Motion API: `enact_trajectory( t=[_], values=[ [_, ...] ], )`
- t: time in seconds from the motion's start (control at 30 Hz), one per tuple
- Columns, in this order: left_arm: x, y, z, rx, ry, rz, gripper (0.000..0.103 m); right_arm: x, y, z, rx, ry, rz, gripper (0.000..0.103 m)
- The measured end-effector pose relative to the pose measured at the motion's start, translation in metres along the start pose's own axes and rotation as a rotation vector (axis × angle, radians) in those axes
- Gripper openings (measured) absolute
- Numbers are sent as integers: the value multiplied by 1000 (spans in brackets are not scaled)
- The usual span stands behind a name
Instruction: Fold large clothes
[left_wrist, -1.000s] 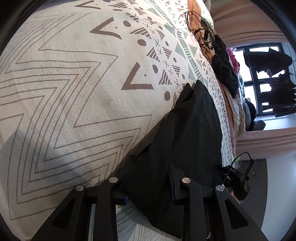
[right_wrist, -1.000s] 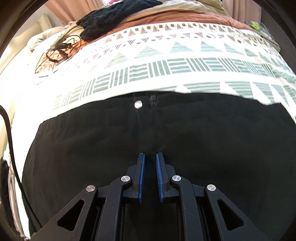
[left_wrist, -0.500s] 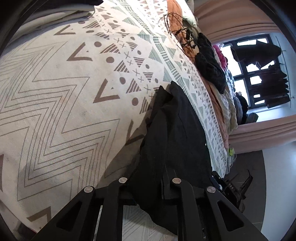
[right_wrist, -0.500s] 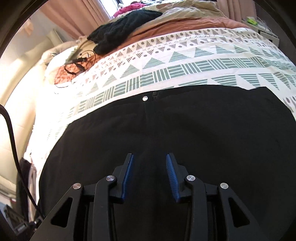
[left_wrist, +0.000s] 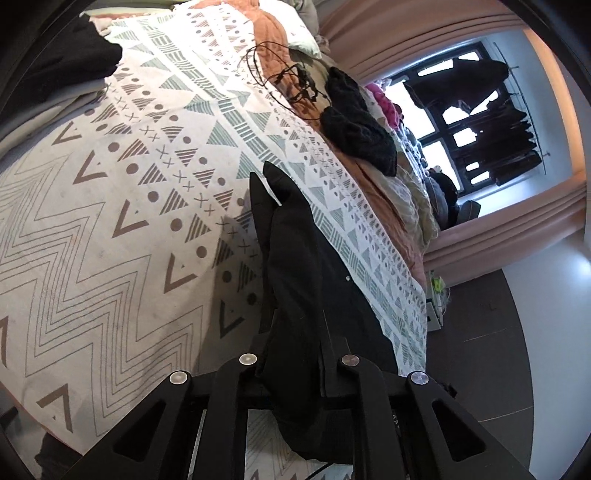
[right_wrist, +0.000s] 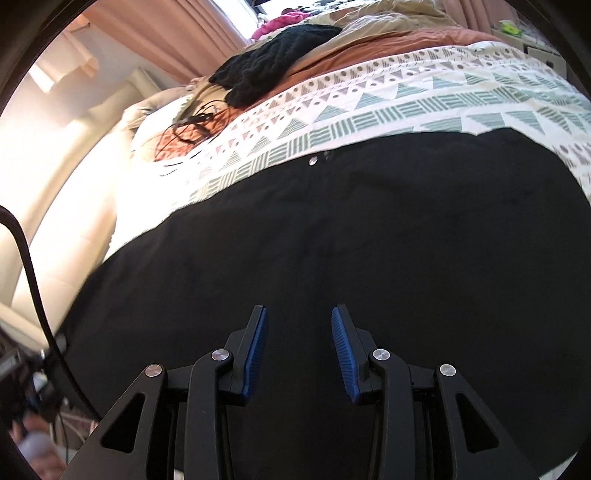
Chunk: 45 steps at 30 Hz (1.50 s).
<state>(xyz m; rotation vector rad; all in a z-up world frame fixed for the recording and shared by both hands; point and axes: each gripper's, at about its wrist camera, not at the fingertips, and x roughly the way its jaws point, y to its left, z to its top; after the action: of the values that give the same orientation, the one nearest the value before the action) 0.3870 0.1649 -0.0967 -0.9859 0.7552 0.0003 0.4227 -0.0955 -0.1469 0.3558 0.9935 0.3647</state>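
Observation:
Black trousers (right_wrist: 369, 240) with a silver waist button lie spread on the patterned bedspread (right_wrist: 406, 107). My right gripper (right_wrist: 298, 325) hovers over the cloth with its blue pads apart, holding nothing. In the left wrist view my left gripper (left_wrist: 295, 354) is shut on a raised fold of the black trousers (left_wrist: 303, 266), lifted above the bedspread (left_wrist: 110, 221). The cloth hides the left fingertips.
A black knit garment (left_wrist: 354, 122) and a tangle of thin cables (left_wrist: 291, 81) lie further along the bed, and also show in the right wrist view (right_wrist: 273, 62). Another dark garment (left_wrist: 62, 62) lies at the far left. A window with hanging clothes (left_wrist: 480, 110) is beyond.
My right gripper has opened and drawn back from the trousers. My left gripper has lifted its fold of trousers higher off the bed.

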Motion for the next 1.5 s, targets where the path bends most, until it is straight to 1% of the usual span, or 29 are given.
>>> enact_trajectory(
  t=[0.13,0.27,0.37,0.5,0.6,0.7,0.83,0.9,0.97,1.03,1.13,1.4,1.5],
  values=[
    [-1,-28,-4,47,0,-16,13,-6,-8,-22,27,5,31,37],
    [-4,-54,-10,100,2,-31,13,-10,-15,-42,69,13,83,37],
    [-5,-72,-14,137,4,-41,12,-12,-15,-56,74,20,110,37],
    [-4,-95,-23,189,11,-57,12,-6,-18,-74,77,47,77,37],
    [0,-115,-33,226,29,-73,11,-3,-22,-86,97,51,71,37],
    [7,-134,-44,263,56,-84,11,0,-22,-94,89,59,59,37],
    [18,-160,-59,321,74,-103,11,2,-31,-95,125,92,88,37],
    [23,-171,-65,340,88,-114,11,-2,-36,-93,154,93,119,37],
    [28,-181,-71,360,97,-121,11,-11,-43,-91,176,75,155,37],
    [35,-191,-77,380,107,-127,11,-26,-50,-86,186,25,179,37],
    [48,-205,-87,405,134,-134,11,-48,-65,-80,219,-46,183,37],
    [101,-232,-123,448,241,-131,11,-90,-122,-74,374,-187,124,37],
    [131,-239,-141,470,304,-107,11,-103,-143,-76,429,-235,84,37]
  ],
)
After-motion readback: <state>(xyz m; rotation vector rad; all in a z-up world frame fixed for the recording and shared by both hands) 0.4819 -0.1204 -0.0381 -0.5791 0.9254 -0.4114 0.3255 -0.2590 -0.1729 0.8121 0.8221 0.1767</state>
